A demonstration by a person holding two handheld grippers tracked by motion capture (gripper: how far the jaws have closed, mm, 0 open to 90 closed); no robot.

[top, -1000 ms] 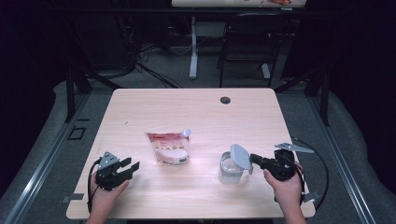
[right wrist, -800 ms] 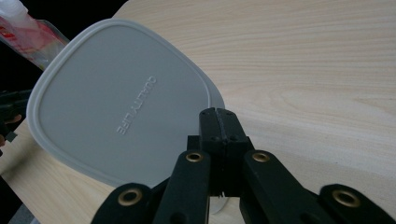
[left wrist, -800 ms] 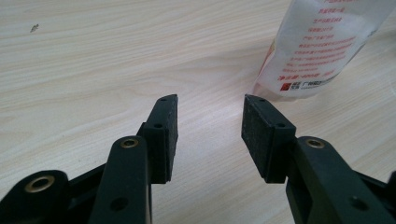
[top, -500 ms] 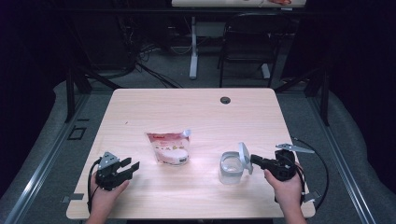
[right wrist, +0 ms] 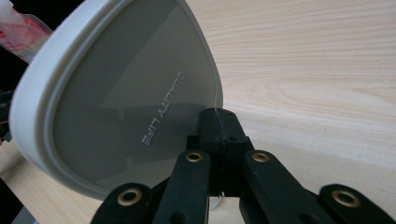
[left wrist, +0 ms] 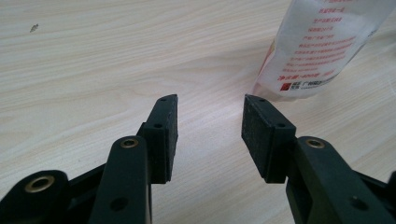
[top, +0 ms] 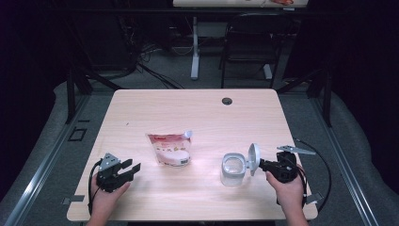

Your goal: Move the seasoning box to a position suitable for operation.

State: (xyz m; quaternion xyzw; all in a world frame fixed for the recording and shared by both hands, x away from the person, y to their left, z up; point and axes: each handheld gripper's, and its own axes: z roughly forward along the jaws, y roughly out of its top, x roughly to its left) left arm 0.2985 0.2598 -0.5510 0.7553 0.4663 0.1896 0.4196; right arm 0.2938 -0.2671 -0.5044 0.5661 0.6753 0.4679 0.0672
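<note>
Your left hand-held gripper [top: 128, 168] has bare surface [top: 197, 113] ahead of its parted jaws; the pouch [top: 170, 149] stands just off to its right, the only thing in that lane. Between pouch and open container [top: 233, 168] runs a clear strip of wood. Your right hand-held gripper [top: 259, 163] holds the lid [top: 253, 156] on edge right beside the container's rim, so that side is tight. The far half of the surface lies open, save a small grommet [top: 227, 100].

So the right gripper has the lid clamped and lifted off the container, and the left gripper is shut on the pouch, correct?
Not quite. The left gripper is open and holds nothing; the pouch lies apart, as the left gripper view shows. The right gripper does have the lid clamped, off the container.
</note>
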